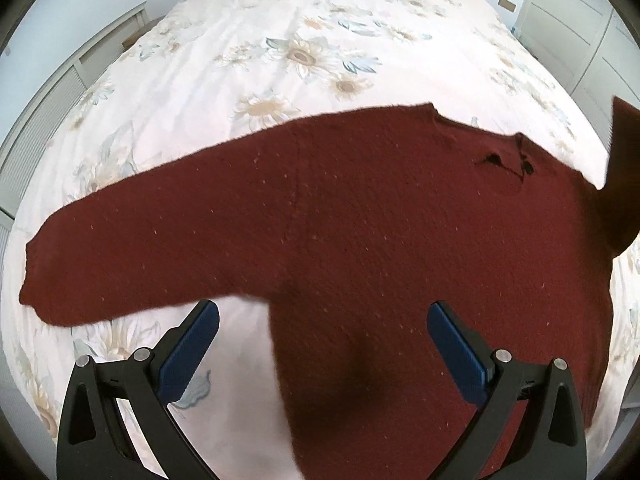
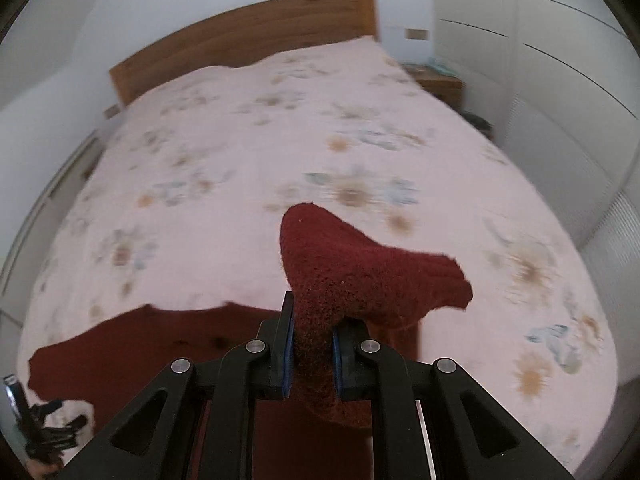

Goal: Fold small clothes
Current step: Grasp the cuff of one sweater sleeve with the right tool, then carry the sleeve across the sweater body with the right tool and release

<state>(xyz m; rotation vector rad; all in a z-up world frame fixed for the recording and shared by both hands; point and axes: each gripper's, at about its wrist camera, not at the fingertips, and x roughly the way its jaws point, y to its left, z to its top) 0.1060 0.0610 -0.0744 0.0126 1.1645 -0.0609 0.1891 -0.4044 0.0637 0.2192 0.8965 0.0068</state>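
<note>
A dark red knitted sweater [image 1: 360, 216] lies flat on the bed, its left sleeve [image 1: 132, 248] stretched out to the left. My left gripper [image 1: 322, 320] is open and empty, hovering above the sweater's lower left side near the armpit. My right gripper [image 2: 313, 346] is shut on the sweater's right sleeve [image 2: 360, 276] and holds it lifted above the bed; the cuff end sticks up past the fingers. The lifted sleeve shows at the right edge of the left wrist view [image 1: 622, 184]. The sweater body [image 2: 160, 344] lies below the right gripper.
The bed has a pale pink floral cover [image 1: 304, 52] and a wooden headboard [image 2: 248, 36]. White wardrobe doors [image 2: 540, 80] stand on the right, a small wooden nightstand [image 2: 436, 80] beside the bed. The left gripper [image 2: 36, 428] shows at the lower left of the right wrist view.
</note>
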